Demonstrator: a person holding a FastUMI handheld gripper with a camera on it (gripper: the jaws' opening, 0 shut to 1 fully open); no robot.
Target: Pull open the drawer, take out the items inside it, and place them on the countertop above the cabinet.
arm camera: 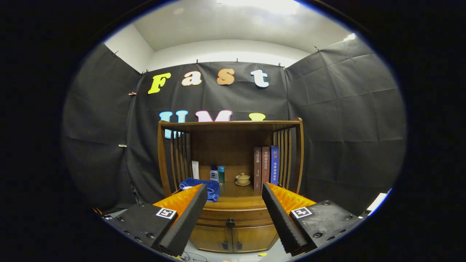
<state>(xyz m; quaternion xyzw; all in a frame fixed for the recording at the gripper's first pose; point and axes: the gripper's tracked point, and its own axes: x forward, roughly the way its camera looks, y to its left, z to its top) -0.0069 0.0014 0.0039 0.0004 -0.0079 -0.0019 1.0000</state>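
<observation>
The drawer point(233, 217) is seen shut in the front of the wooden cabinet point(233, 233), just under the countertop point(236, 198), with a small dark knob point(230, 222) at its middle. The knob is framed between the two fingers and lies beyond them, untouched. The gripper point(233, 203) is held with its fingers spread wide apart, nothing being clasped between them. Below the drawer two small doors point(233, 238) are seen closed. On the countertop a folded blue towel point(204, 187) is laid at the left, partly covered by the left finger; behind it a small bottle point(214, 174) and a teal container point(221, 174) are set close together, and a lidded ceramic cup on a saucer point(243, 179) is placed near the middle. Three books point(266, 167) are stood upright against the slatted right side of the shelf frame point(233, 125)
</observation>
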